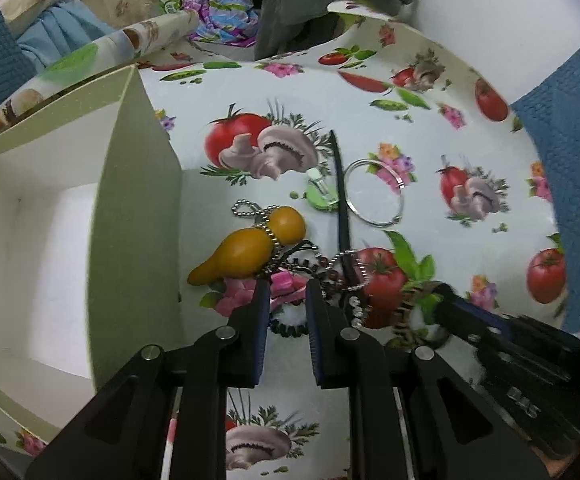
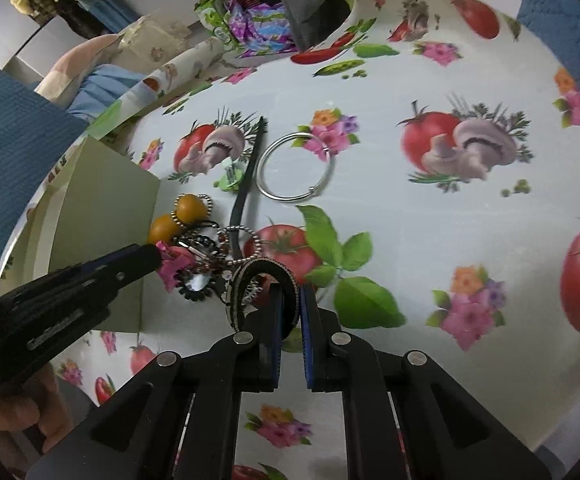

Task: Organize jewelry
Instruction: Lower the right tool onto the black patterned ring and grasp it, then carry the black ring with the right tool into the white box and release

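Clamping down, the right hand-held gripper point(image 2: 290, 300) has its jaws pressed narrow onto a black, stud-edged bangle point(image 2: 263, 276), low centre of the right wrist view. That bangle arches up between the blue pads, just below a printed tomato on the patterned cloth covering the counter point(image 2: 430, 220).

Over in the left wrist view, the left hand-held gripper point(image 1: 287, 292) sits bottom centre, jaws narrow, poised over the jewelry tangle; a pink piece point(image 1: 283, 282) lies at the fingertips, but whether the pads press on it I cannot tell. Just above and left of them lies a yellow gourd-shaped charm point(image 1: 249, 250) looped by a ball chain point(image 1: 245, 210). Dark beads and a black spiked ring are knotted together underneath.

Higher up, centre right of that frame, a silver hoop point(image 1: 374, 192) rests flat, touching a thin black stick point(image 1: 340, 192), with a small green clip point(image 1: 320, 196) on the stick's other side. Filling the left side stands an open pale green box point(image 1: 137, 220), its white interior bare.
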`<state>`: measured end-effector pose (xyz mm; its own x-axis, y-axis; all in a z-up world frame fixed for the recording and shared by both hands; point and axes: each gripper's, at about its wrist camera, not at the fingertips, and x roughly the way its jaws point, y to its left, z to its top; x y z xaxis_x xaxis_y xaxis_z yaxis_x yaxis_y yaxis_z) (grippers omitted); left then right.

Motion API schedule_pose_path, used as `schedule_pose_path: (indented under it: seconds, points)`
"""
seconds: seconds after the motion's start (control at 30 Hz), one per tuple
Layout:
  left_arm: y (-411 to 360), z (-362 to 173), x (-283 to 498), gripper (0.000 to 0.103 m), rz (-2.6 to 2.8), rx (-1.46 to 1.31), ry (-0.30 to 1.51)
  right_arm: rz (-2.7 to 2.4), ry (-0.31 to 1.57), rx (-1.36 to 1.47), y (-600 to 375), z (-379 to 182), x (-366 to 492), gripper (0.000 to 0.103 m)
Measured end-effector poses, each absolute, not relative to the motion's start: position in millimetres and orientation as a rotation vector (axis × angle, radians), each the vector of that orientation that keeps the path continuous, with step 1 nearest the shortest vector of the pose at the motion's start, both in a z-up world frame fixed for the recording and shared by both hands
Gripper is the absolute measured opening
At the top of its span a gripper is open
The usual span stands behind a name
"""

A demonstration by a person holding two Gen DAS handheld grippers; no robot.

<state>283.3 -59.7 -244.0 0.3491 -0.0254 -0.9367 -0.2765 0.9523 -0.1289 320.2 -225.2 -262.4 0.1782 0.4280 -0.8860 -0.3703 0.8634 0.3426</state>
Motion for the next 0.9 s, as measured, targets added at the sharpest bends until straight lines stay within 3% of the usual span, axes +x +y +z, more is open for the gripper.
schedule_pose_path:
  seconds: [0.27,0.4,0.9]
  points:
    - [-63.4,-257.9,288.8,0.018,0.147,-0.281,1.226,0.515,1.273,0.039,-234.1,-262.4,318.0,0.007]
    - [-63.8,-255.1,289.7,0.010,0.107,-0.274,1.226,0.486,1.277,0.059,-239.9,-260.9,313.9,0.007]
    - [-62.0,-187.3,253.5,0.010,0.008,-0.229,1.150,0.416,1.188,0.057,-254.8,-205.1,281.5,0.007]
